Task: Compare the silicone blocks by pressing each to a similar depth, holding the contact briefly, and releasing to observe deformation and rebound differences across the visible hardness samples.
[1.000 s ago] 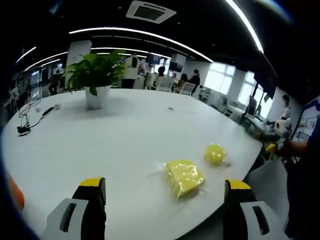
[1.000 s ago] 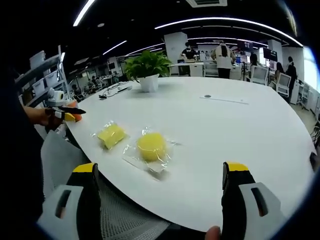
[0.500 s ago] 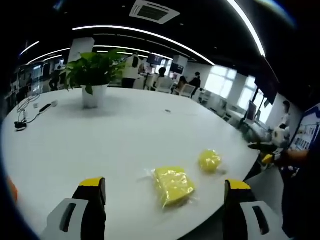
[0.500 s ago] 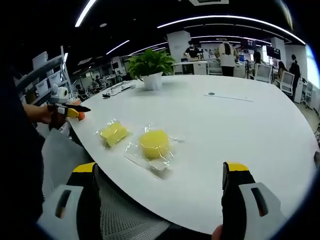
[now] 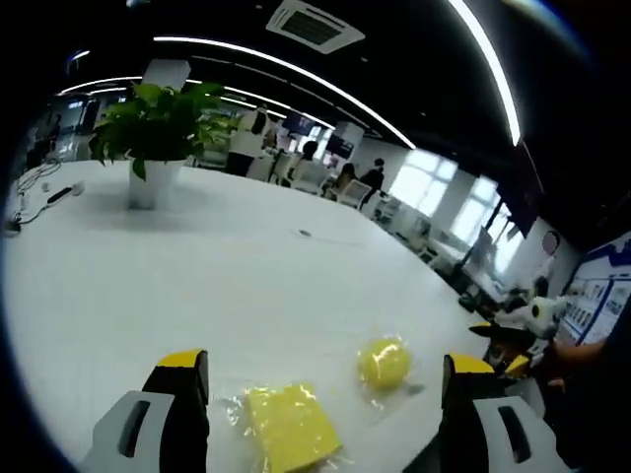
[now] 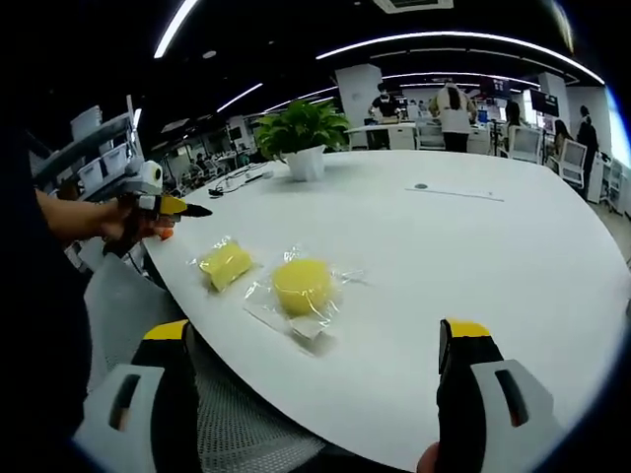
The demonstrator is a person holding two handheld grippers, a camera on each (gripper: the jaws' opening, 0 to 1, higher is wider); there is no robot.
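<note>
A white table (image 6: 473, 286) carries a square yellow block (image 6: 225, 264), a round yellow block (image 6: 302, 286), and a potted plant (image 6: 301, 138).

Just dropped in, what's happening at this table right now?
A person holds both grippers open above the white table, touching nothing. Two yellow silicone samples in clear plastic bags lie near the edge: a square block and a round block. The left gripper hovers nearest the square one. No press has begun.
</note>
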